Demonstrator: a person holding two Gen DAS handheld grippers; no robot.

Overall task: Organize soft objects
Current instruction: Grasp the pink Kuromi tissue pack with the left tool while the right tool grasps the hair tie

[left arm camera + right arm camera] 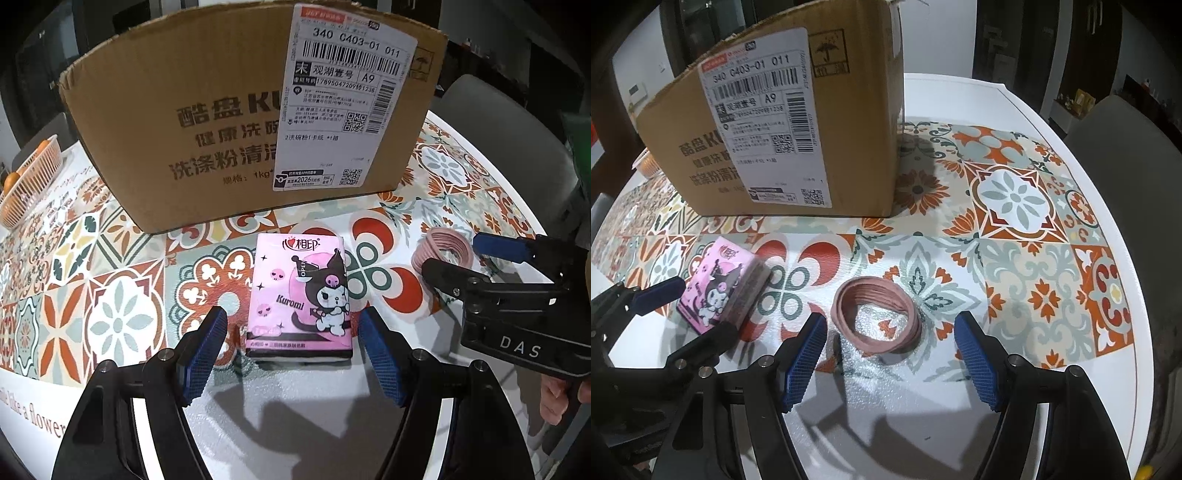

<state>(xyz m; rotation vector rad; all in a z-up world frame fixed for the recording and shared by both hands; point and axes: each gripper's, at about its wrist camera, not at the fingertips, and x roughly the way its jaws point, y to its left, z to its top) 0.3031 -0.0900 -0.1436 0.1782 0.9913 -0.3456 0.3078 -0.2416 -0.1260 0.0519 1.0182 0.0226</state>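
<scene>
A pink Kuromi tissue pack point(301, 293) lies flat on the patterned table mat, in front of a big cardboard box point(229, 110). My left gripper point(295, 321) is open, its blue pads on either side of the pack's near end, not touching it. A pink bundle of hair ties point(877, 319) lies to the right. My right gripper point(890, 328) is open around it, low over the table. The bundle point(441, 253) and the right gripper point(454, 254) also show in the left wrist view. The pack point(718, 286) and box point(783, 136) show in the right wrist view.
An orange basket point(27, 184) with oranges stands at the far left. The white table's point(960, 443) edge curves round on the right, with a grey chair point(1123, 147) beyond it. The box stands close behind both objects.
</scene>
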